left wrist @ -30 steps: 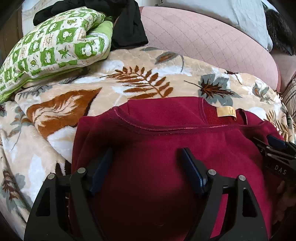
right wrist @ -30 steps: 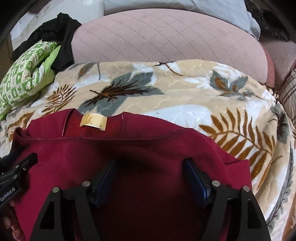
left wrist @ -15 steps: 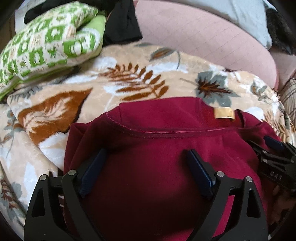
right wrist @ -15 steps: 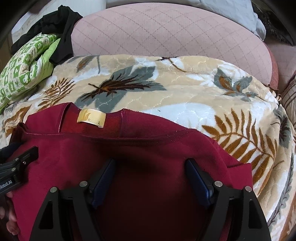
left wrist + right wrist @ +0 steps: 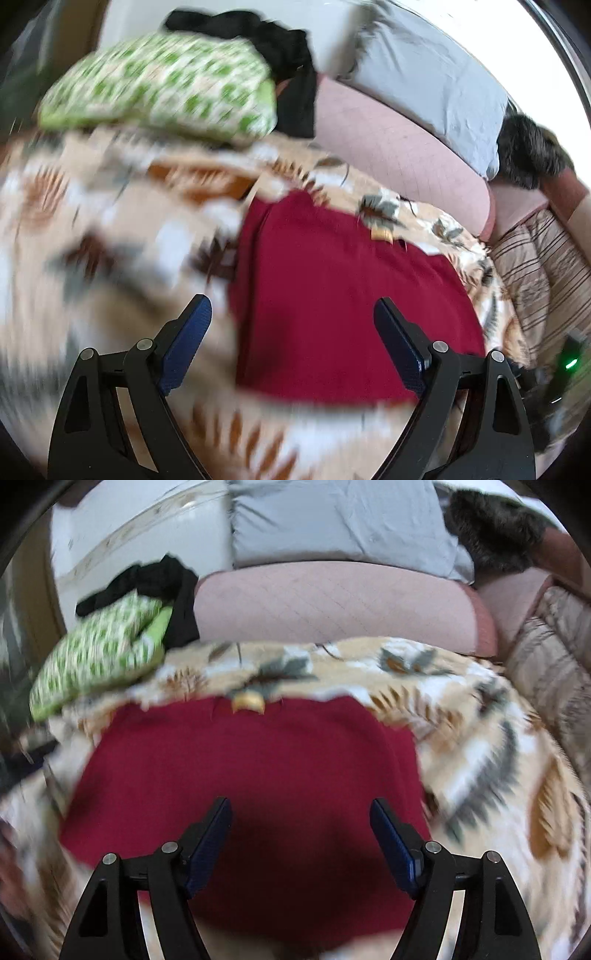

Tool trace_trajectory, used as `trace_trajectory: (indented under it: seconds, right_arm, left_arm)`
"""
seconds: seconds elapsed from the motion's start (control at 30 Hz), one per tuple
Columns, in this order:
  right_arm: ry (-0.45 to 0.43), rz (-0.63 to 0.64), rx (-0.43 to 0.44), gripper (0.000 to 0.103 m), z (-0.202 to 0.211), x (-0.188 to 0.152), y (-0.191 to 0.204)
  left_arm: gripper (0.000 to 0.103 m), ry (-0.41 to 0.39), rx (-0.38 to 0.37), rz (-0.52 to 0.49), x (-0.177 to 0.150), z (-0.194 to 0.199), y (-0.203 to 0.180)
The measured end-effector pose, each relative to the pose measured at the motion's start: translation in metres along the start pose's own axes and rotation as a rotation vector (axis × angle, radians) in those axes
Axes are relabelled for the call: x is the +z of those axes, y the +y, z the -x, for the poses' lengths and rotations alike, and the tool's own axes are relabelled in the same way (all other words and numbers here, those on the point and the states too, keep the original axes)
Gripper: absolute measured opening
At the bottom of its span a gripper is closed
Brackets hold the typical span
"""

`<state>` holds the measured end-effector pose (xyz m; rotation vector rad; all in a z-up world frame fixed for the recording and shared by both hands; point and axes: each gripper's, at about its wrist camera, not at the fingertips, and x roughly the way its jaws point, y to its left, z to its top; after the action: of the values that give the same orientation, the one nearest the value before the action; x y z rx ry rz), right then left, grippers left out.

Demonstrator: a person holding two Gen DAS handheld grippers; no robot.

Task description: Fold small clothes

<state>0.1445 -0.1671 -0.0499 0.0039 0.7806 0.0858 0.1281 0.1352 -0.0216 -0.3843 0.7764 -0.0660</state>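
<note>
A dark red folded garment (image 5: 332, 295) with a tan neck label (image 5: 382, 233) lies flat on the leaf-patterned blanket (image 5: 110, 258). It also shows in the right wrist view (image 5: 258, 775), label (image 5: 248, 703) at its far edge. My left gripper (image 5: 291, 332) is open and empty, held above the garment's near left edge. My right gripper (image 5: 301, 823) is open and empty, held above the garment's near middle. Both views are motion-blurred.
A green-and-white patterned pillow (image 5: 166, 92) and a black garment (image 5: 280, 59) lie at the far left. A pink quilted cushion (image 5: 332, 605) and a grey pillow (image 5: 332, 520) sit behind the blanket. A striped cushion (image 5: 546, 266) is at the right.
Both grippers have lifted up and back from the garment, so it now shows whole and flat on the blanket. The left view has swung left.
</note>
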Motion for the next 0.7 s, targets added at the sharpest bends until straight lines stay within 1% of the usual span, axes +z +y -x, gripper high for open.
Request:
trace_trajectory:
  seconds: [0.03, 0.07, 0.1, 0.13, 0.2, 0.23, 0.3, 0.33, 0.4, 0.43, 0.47, 0.5, 0.57, 0.63, 0.7]
  right_arm:
    - [0.018, 0.006, -0.002, 0.075, 0.002, -0.012, -0.002]
    - [0.079, 0.013, -0.008, 0.075, -0.003, -0.022, -0.002]
    - [0.175, 0.041, -0.025, 0.075, -0.015, -0.028, 0.001]
    - [0.217, 0.074, -0.036, 0.075, -0.022, -0.033, 0.006]
    - [0.200, 0.102, -0.045, 0.077, -0.022, -0.036, 0.009]
    - [0.202, 0.096, -0.044, 0.077, -0.022, -0.035, 0.008]
    - [0.210, 0.047, -0.025, 0.079, -0.024, -0.036, 0.002]
    - [0.214, 0.021, -0.014, 0.080, -0.025, -0.037, -0.002]
    - [0.211, 0.008, -0.001, 0.082, -0.025, -0.038, -0.004]
    - [0.210, 0.011, 0.001, 0.082, -0.025, -0.038, -0.004]
    - [0.208, 0.019, -0.001, 0.082, -0.026, -0.037, -0.003]
    - [0.206, 0.024, -0.004, 0.083, -0.026, -0.038, -0.003]
    - [0.205, 0.033, -0.010, 0.084, -0.026, -0.038, 0.000]
    - [0.206, 0.028, -0.008, 0.084, -0.027, -0.038, -0.001]
    - [0.206, 0.027, -0.009, 0.085, -0.027, -0.038, -0.001]
  left_arm:
    - [0.090, 0.025, -0.016, 0.047, -0.015, 0.006, 0.009]
    - [0.090, 0.043, -0.028, 0.076, -0.025, 0.008, 0.016]
    - [0.090, 0.062, -0.043, 0.110, -0.038, 0.010, 0.021]
    - [0.089, 0.068, -0.050, 0.125, -0.047, 0.011, 0.021]
    - [0.089, 0.079, -0.048, 0.131, -0.060, 0.007, 0.019]
    - [0.089, 0.067, -0.045, 0.119, -0.061, 0.005, 0.017]
    - [0.089, 0.004, -0.054, 0.088, -0.057, 0.005, 0.013]
    - [0.089, -0.049, -0.044, 0.069, -0.053, 0.006, 0.012]
    - [0.089, -0.131, -0.049, 0.054, -0.046, 0.008, 0.015]
    - [0.089, -0.150, -0.047, 0.052, -0.042, 0.004, 0.018]
    - [0.089, -0.141, -0.047, 0.053, -0.040, -0.002, 0.020]
    - [0.089, -0.115, -0.037, 0.054, -0.040, -0.012, 0.023]
    - [0.089, -0.104, 0.002, 0.069, -0.041, -0.023, 0.030]
    - [0.089, -0.082, -0.010, 0.116, -0.040, -0.031, 0.038]
    - [0.089, -0.052, -0.026, 0.126, -0.040, -0.037, 0.041]
